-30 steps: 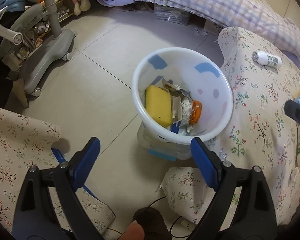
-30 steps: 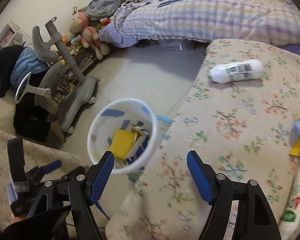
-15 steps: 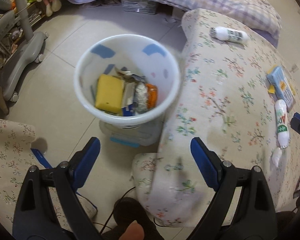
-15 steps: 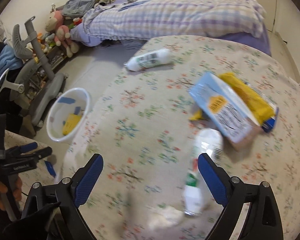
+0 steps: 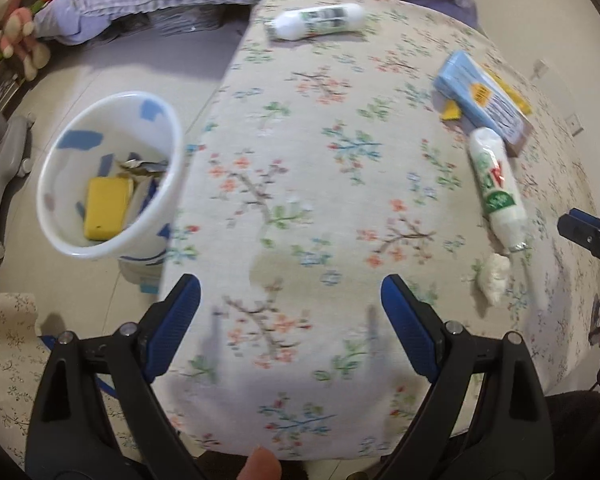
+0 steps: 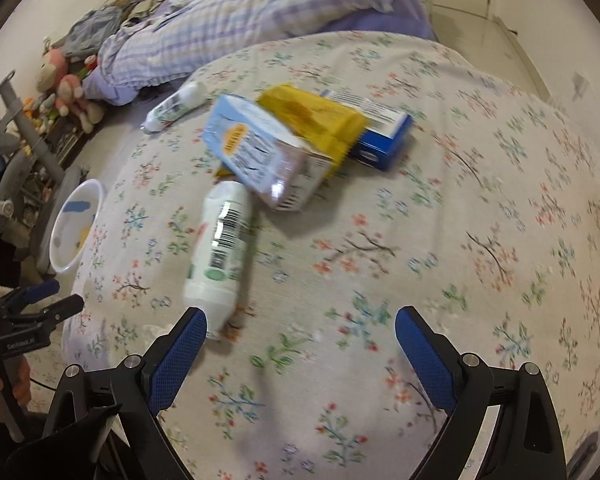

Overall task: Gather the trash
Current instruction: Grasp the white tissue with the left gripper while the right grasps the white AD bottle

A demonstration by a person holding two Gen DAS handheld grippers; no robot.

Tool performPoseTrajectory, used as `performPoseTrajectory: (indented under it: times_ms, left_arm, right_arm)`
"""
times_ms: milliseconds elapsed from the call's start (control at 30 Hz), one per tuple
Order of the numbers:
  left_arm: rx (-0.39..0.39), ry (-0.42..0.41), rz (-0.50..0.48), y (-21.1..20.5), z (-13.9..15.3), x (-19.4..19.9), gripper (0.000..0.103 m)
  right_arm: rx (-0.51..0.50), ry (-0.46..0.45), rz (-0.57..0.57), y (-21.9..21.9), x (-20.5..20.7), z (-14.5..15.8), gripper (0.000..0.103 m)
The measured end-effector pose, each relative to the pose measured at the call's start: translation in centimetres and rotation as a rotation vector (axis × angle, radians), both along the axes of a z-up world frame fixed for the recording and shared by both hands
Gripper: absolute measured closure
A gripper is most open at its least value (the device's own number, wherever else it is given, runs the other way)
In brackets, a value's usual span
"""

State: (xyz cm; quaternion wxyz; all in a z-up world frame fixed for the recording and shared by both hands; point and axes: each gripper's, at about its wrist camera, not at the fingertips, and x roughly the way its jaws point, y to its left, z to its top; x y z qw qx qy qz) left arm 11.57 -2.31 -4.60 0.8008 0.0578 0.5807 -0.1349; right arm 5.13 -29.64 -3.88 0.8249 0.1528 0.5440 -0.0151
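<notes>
Left wrist view: the left gripper (image 5: 290, 312), jaws wide and empty, has swung from above the bin (image 5: 108, 178) to over the floral surface (image 5: 320, 128); trash now lies far right of it.

Right wrist view: the right gripper (image 6: 300, 342), wide and empty after releasing, now has the white bottle (image 6: 220, 248) just beyond its left finger, likely next.

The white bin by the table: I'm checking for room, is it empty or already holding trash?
Holding trash. The white bin shows a yellow block and crumpled wrappers low inside, its walls bare above.
</notes>
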Motion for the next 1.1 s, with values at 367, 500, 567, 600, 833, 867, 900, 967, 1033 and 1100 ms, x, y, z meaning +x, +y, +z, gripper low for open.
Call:
performPoseTrajectory:
  times_ms: [367, 500, 567, 600, 833, 867, 900, 967, 1033, 1100]
  left_arm:
    - [-0.129, 0.034, -0.168, -7.4, 0.1, -2.2, 0.012]
    - [-0.146, 0.048, -0.223, -9.6, -0.2, -2.7, 0.022]
    - [-0.149, 0.053, -0.249, -10.6, -0.5, -3.0, 0.028]
    - [-0.148, 0.053, -0.256, -11.1, -0.6, -3.0, 0.034]
    - [-0.161, 0.056, -0.305, -12.3, -1.8, -2.7, 0.082]
    - [-0.166, 0.057, -0.312, -12.4, -1.6, -2.7, 0.087]
    - [-0.163, 0.048, -0.310, -12.3, -1.4, -2.8, 0.088]
    - [-0.147, 0.034, -0.305, -12.1, -1.1, -2.7, 0.092]
    - [-0.138, 0.024, -0.280, -11.3, -0.8, -2.4, 0.092]
    - [-0.138, 0.014, -0.247, -10.3, -0.6, -1.9, 0.092]
  right_arm:
    - [-0.020, 0.042, -0.029, -2.0, -2.6, -1.1, 0.006]
    - [-0.025, 0.050, -0.027, -2.4, -3.2, -1.3, 0.006]
    - [-0.026, 0.054, -0.036, -2.8, -3.4, -1.6, 0.006]
    - [-0.023, 0.057, -0.043, -3.1, -3.5, -1.7, 0.006]
    - [0.027, 0.044, -0.067, -3.9, -3.6, -1.5, 0.006]
    - [0.033, 0.040, -0.069, -3.8, -3.4, -1.4, 0.006]
    - [0.042, 0.035, -0.070, -3.8, -3.3, -1.3, 0.006]
    - [0.063, 0.029, -0.067, -3.6, -2.7, -1.2, 0.006]
    - [0.086, 0.021, -0.054, -3.2, -2.1, -1.1, 0.007]
    - [0.120, 0.014, -0.039, -2.5, -1.3, -1.0, 0.008]
